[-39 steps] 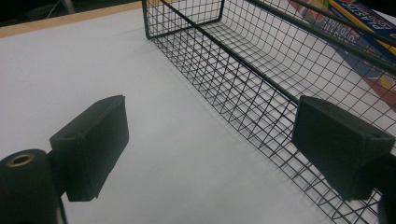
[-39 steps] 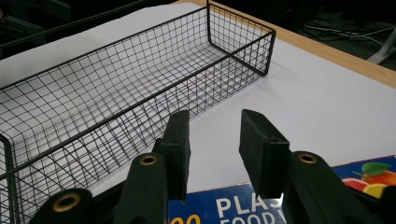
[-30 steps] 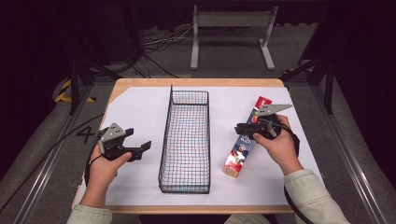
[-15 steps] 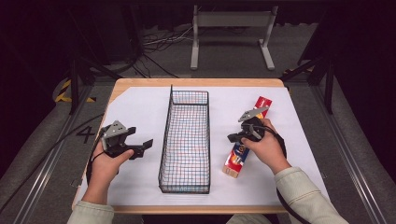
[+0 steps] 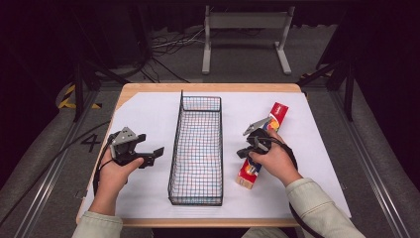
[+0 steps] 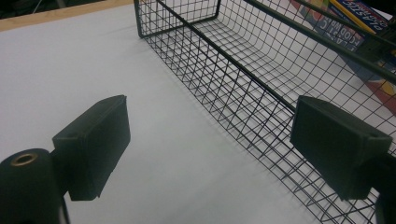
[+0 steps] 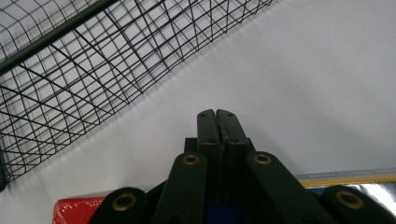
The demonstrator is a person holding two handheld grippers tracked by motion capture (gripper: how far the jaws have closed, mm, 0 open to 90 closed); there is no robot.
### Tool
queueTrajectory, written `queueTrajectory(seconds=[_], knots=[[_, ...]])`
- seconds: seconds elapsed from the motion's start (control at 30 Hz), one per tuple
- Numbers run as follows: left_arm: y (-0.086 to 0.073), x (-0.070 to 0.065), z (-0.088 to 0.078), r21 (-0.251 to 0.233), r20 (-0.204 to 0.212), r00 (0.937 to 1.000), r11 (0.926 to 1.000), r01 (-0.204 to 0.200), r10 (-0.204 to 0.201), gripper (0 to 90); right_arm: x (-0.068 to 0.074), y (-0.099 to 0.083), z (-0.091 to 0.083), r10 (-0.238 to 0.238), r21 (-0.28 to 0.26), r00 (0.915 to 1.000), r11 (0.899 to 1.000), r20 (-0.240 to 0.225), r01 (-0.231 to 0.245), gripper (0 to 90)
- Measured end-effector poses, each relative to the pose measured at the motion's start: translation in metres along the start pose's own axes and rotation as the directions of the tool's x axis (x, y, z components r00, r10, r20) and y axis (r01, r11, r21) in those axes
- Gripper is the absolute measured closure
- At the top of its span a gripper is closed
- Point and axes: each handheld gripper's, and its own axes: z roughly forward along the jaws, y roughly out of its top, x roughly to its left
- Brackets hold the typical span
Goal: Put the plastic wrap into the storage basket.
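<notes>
- Table [image 5: 148, 106]: covered with a white sheet; all the work is laid out on it.
- Wire basket [image 5: 197, 144]: set lengthwise at the middle of the sheet, with nothing seen inside it.
- Box [image 5: 270, 129]: a long red and blue carton, lying flat on the sheet to the right of the basket and apart from it; its printed face is also seen through the mesh [image 6: 348, 21] in the left gripper view.
- Right gripper [image 5: 242, 152]: held over the lower half of the box, tip toward the basket. In the right gripper view the jaws [image 7: 217, 128] are seen pressed flat together with nothing between them, above the box's left edge.
- Left gripper [image 5: 157, 151]: held left of the basket, jaws spread wide and empty, beside the basket's wall.
- Step in hand, as judged: the approach to the box, ahead of a grasp. No grip is yet made.
- Next move, as judged: the right jaws must be opened wider than the box, lowered astride it, and only then clenched for a lift toward the basket.
</notes>
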Motion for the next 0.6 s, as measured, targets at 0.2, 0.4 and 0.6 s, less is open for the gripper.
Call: queueTrajectory(seconds=[0.2, 0.4, 0.6], knots=[[0.0008, 0.0004, -0.0014, -0.005, -0.002, 1.0, 1.0, 0.003, -0.003, 12.6, 0.004, 0.009, 0.0032, -0.028, 0.058, 0.9996, 0.998, -0.011, 0.028, 90.0], [0.0009, 0.0022, -0.0004, -0.009, -0.002, 1.0, 0.9999, 0.006, -0.006, 12.5, 0.0039, 0.0091, 0.0084, -0.022, 0.104, 0.9997, 0.994, -0.005, 0.022, 90.0], [0.0011, 0.0026, 0.001, -0.011, -0.004, 1.0, 0.9999, 0.008, -0.008, 12.5, 0.0064, 0.0096, 0.0084, -0.015, 0.124, 0.9992, 0.992, -0.036, 0.02, 90.0]])
